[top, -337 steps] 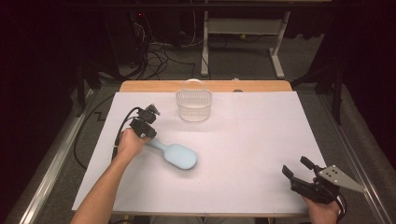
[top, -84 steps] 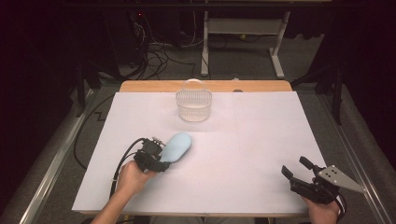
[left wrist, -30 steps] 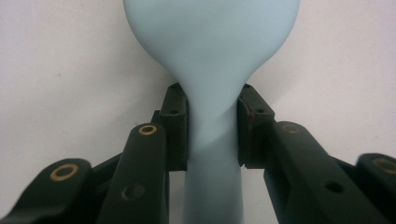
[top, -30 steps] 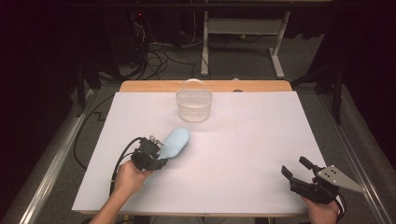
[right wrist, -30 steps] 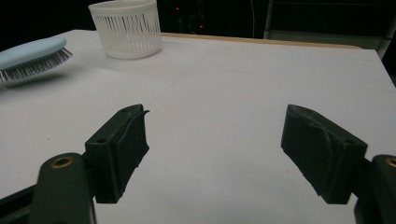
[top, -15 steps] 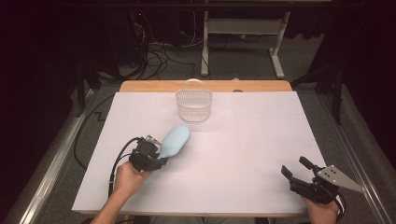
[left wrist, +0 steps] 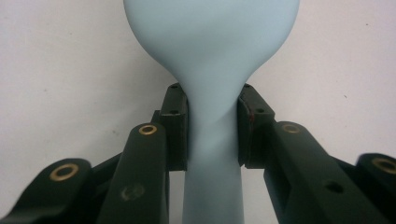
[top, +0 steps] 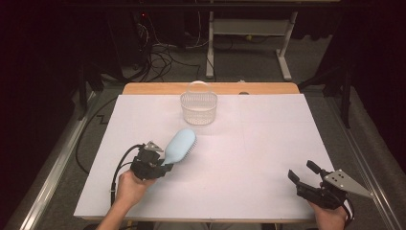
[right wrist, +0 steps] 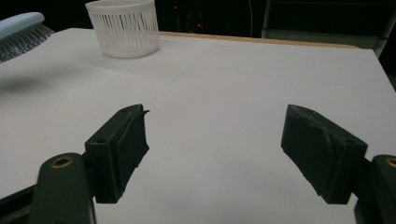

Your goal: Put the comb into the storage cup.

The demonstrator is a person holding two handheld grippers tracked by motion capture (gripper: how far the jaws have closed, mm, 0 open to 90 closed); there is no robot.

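Dark floor strewn with cables lay behind the desk (top: 268, 139), whose white top was bare apart from two things. A white slatted basket (top: 198, 108) stood near the far edge, its handle up, likely waiting as the place to drop something. A pale blue hairbrush (top: 180, 146) hung just above the desk at front left, head tilted up toward the basket and bristles turned to the right. The left hand-held gripper (top: 152, 165) had its jaws clamped on the narrow neck of the handle, a sensible hold since the neck is slim enough to pinch firmly. The right hand-held gripper (top: 306, 178) rested at the front right corner, jaws spread wide around nothing, seemingly idle. Compared with half a second earlier, the brush head had crept a little nearer the basket; the right one had not moved.
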